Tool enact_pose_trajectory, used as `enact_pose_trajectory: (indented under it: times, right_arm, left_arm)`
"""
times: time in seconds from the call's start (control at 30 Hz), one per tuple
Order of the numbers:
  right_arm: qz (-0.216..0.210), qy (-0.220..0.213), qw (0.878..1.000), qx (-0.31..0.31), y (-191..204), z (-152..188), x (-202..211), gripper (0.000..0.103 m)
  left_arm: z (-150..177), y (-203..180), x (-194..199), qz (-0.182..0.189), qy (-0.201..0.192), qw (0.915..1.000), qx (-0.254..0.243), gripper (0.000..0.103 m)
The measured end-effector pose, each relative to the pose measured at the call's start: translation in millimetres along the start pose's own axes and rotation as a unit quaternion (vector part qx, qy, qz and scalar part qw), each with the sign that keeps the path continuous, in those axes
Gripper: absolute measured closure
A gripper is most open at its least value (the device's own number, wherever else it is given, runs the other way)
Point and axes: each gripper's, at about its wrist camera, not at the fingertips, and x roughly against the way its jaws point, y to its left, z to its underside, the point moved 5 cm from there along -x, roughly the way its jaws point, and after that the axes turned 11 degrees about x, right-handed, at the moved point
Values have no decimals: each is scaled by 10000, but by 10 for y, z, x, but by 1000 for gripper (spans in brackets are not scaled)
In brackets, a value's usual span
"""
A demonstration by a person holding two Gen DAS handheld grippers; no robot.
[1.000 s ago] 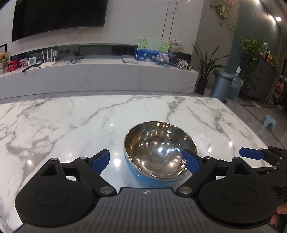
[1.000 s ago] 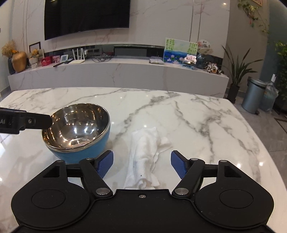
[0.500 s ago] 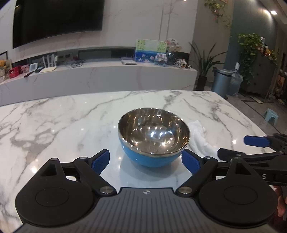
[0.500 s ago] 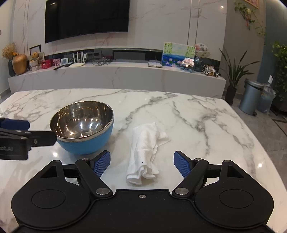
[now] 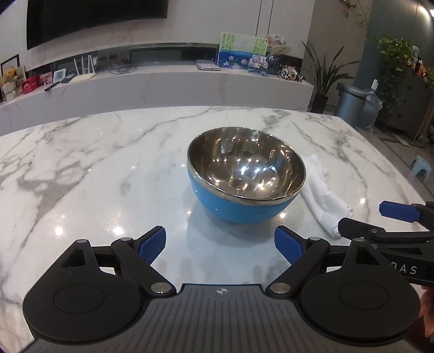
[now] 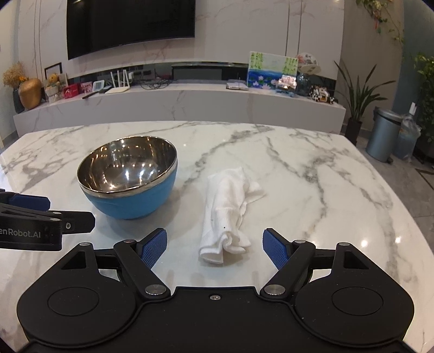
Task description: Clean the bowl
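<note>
- A blue bowl [image 5: 245, 179] with a shiny steel inside sits upright on the white marble counter [image 5: 108, 163], a little in from the near edge.
- Just to its right lies a white cloth [image 6: 229, 209], rumpled and folded lengthwise, running from near the bowl's far side toward the near edge. From the left wrist view the cloth peeks out from behind the bowl's right rim, so whether the two touch is hard to tell; from the right wrist view a strip of bare marble shows between them.
- The left hand-held gripper [image 5: 219, 243] hangs over the counter just short of the bowl, its blue-padded fingers [image 5: 152, 245] spread wide and holding nothing. The bowl lies straight ahead, slightly right of centre.
- The right hand-held gripper [image 6: 215, 247] is lined up with the near end of the cloth, fingers wide apart on either side of it, not touching it.
- Each gripper shows at the edge of the other's view, so the two sit side by side, close together.
- Behind the counter runs a long marble ledge [image 6: 176, 103] with a router, pictures and small ornaments; a dark screen [image 6: 130, 25] hangs above it.
- A grey bin [image 6: 385, 134] and potted plants stand off to the right.
</note>
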Motion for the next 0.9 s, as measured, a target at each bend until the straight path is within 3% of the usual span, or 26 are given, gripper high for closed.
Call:
enact_pose_trajectory:
  times: [0.23, 0.9]
  right_arm:
    - [16, 5, 10000, 67, 26, 10, -5, 27]
    - [-42, 36, 9999, 110, 43, -2, -35, 27]
  left_arm:
    - [37, 21, -59, -131, 206, 9997, -13, 16]
    - [61, 16, -96, -190, 303, 9993, -43, 16]
